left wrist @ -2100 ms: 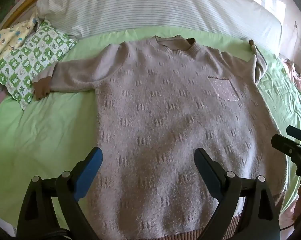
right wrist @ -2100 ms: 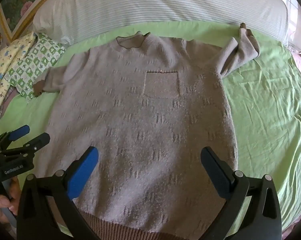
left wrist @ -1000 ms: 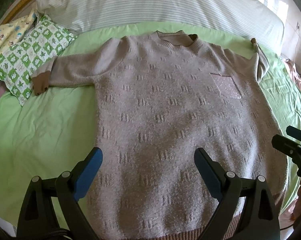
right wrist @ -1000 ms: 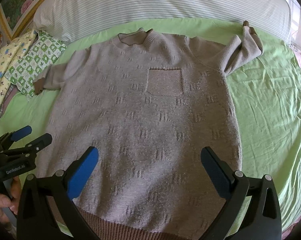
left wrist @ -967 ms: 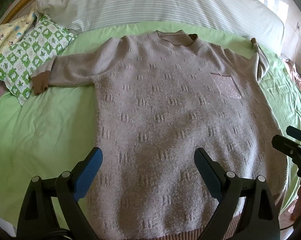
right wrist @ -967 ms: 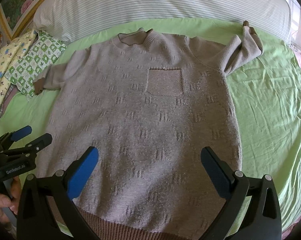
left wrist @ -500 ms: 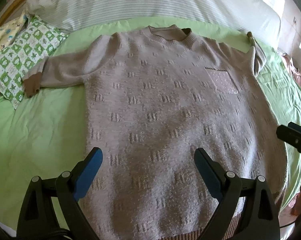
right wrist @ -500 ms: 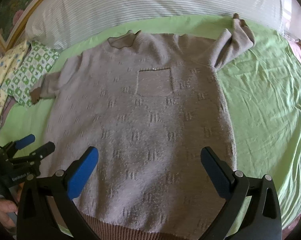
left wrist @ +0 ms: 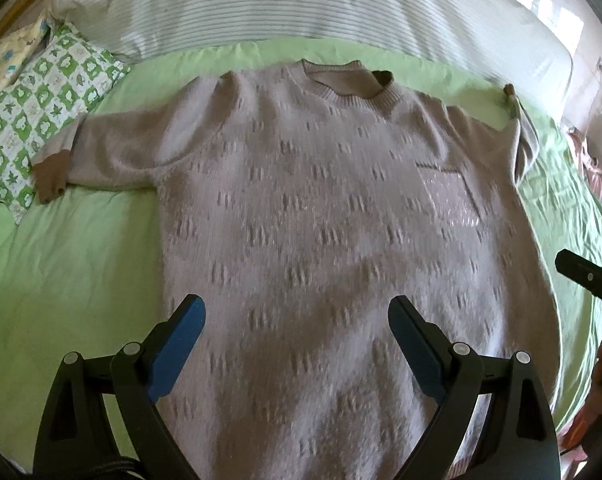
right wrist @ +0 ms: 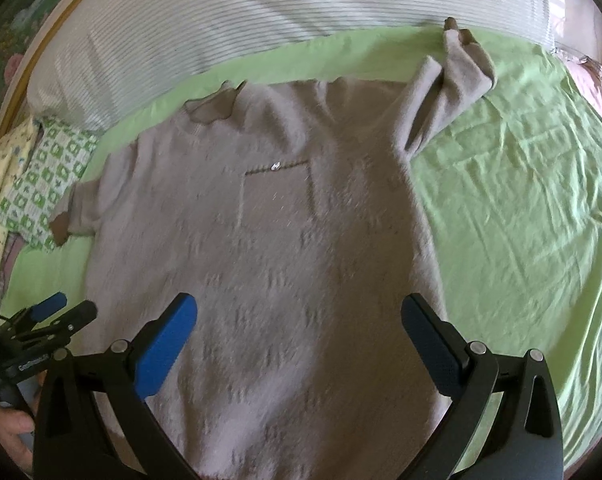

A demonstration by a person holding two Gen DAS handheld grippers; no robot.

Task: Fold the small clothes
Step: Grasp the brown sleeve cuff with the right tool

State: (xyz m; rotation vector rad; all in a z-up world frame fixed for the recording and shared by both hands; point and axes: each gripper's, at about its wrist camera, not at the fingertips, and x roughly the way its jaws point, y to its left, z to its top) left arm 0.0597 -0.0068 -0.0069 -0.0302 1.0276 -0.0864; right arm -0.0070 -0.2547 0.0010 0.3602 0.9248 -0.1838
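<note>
Sweater [left wrist: 321, 220] flat on green sheet [left wrist: 61, 260]; both hand-held grippers gaping.

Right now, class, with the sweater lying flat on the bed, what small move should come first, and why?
Probably the right gripper, open and empty, reaches to the crumpled sleeve and draws it straight: the sweater lies flat, but that sleeve is doubled on itself.

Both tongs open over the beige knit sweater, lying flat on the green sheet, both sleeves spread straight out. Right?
Not quite: only one sleeve is straight. The brown-cuffed sleeve reaches toward the green checked pillow; the other sleeve is bunched and doubled over, per the right wrist view. Left tongs, right tongs open over the beige knit sweater on the green sheet.
</note>
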